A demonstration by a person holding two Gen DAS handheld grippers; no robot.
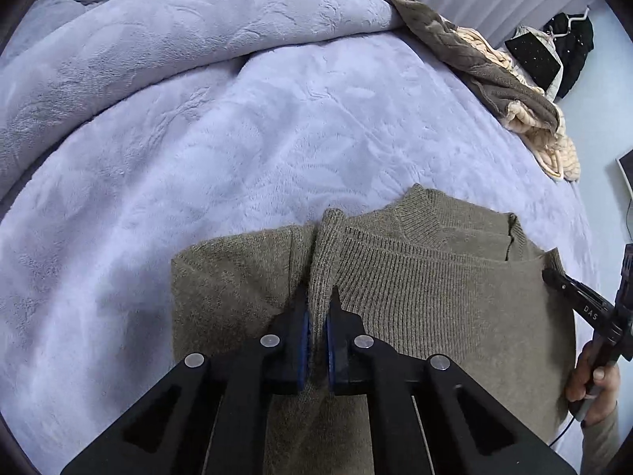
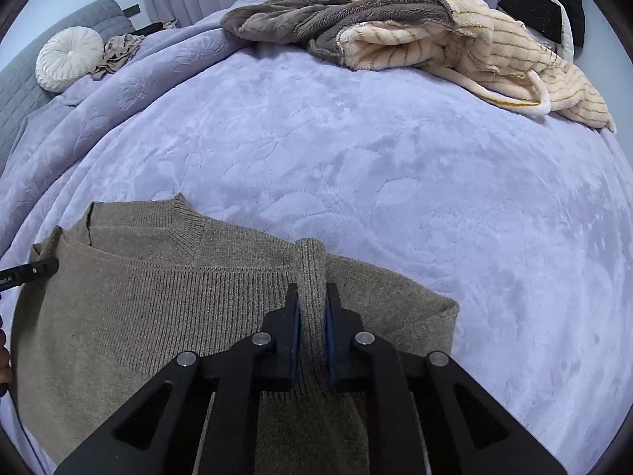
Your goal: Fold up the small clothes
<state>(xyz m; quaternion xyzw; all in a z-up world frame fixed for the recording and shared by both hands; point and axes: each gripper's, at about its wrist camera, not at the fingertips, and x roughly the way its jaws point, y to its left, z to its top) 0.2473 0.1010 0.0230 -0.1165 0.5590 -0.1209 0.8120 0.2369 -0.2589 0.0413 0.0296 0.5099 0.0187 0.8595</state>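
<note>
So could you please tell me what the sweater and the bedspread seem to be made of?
Sweater: olive-brown knit, probably wool or acrylic; ribbed rows show at the collar and folded hem, with a matte, slightly fuzzy face. Both the left gripper and the right gripper pinch folds of it. Bedspread: lavender plush fleece, likely synthetic; soft short nap with an embossed leafy pattern and faint sheen.

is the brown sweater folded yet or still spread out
Partly folded: the sweater has its ribbed hem doubled up near the collar, with each tool, left and right, shut on a pinched ridge.
</note>
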